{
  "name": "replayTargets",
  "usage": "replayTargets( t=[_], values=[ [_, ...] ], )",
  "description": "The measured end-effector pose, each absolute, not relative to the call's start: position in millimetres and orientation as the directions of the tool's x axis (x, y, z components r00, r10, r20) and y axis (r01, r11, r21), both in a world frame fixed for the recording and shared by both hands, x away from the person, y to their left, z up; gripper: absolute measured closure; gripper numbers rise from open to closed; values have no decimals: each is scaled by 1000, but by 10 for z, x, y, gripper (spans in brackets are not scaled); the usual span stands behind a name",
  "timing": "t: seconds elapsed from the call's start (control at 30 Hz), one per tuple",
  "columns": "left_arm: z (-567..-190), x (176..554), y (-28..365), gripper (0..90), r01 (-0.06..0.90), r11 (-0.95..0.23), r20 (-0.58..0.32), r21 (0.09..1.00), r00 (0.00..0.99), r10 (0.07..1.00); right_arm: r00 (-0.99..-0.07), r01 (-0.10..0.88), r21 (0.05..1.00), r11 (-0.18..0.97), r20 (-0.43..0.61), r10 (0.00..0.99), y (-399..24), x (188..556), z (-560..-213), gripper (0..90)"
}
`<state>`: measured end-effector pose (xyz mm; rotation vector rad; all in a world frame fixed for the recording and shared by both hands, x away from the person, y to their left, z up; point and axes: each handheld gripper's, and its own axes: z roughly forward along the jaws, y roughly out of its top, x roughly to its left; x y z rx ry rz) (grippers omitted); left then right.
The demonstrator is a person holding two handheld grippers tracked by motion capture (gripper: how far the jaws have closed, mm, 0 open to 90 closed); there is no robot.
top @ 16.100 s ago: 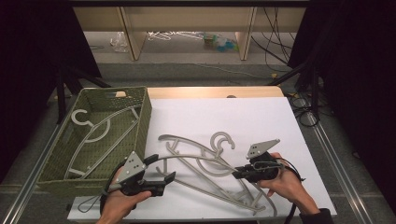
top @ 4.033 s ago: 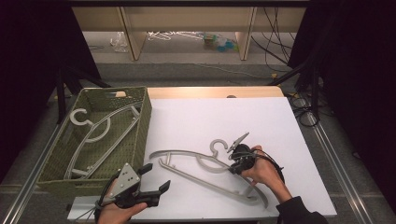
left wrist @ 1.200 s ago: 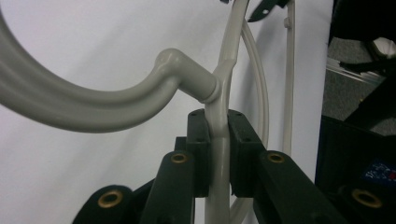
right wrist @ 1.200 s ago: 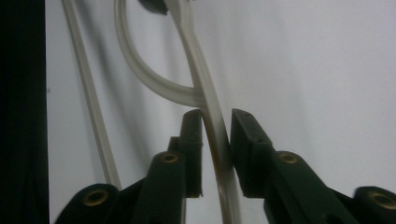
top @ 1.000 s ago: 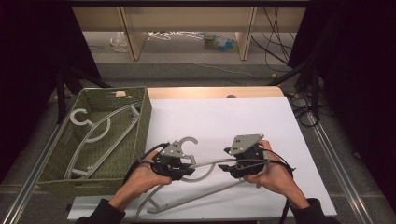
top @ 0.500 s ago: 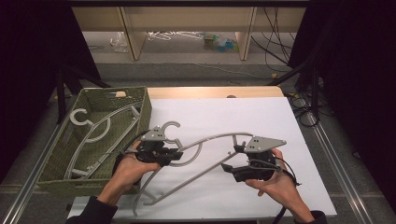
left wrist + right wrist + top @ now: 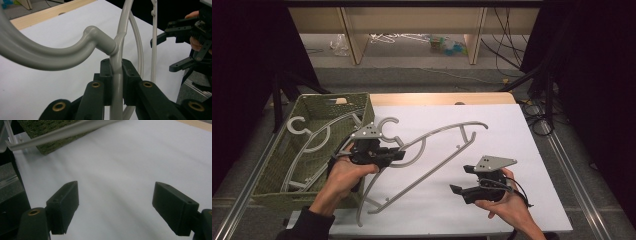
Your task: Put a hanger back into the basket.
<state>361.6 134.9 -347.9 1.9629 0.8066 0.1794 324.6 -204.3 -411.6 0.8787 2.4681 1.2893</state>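
Left gripper [image 7: 116, 82]: both black fingers [image 7: 106, 75] clamped on a grey plastic hanger [image 7: 117, 62], pinching the thin bar just below the point where the thick hook neck joins the frame. Hook [image 7: 37, 53] curves off to the left, large and close to the lens. Hanger's curved arm and a straight thin bar [image 7: 153, 45] run up and away beyond the fingers. White desk [image 7: 62, 32] surface underneath, wooden edge strip [image 7: 50, 13] at the far side. At right, farther off: the other gripper [image 7: 186, 47], black, its jaws spread apart, with part of a hand [image 7: 193, 41] behind it. It sits near the hanger's straight bar, not touching it.
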Motion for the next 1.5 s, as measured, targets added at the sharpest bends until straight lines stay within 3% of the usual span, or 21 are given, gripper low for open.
replayTargets(
  t=[0.33,0.8,1.5],
  values=[
    [-3127,3619,1470,807,429,-266,-196,863,770,606,-798,410,800,438,82,597,-2055,3235,-4174,212],
    [-2600,3711,1906,807,391,-252,-120,885,715,688,-799,420,792,443,90,595,-2062,3242,-4202,212],
    [-2735,4017,2912,807,425,-195,-69,884,530,845,-804,428,781,455,99,587,-2046,3255,-4249,212]
  ],
)
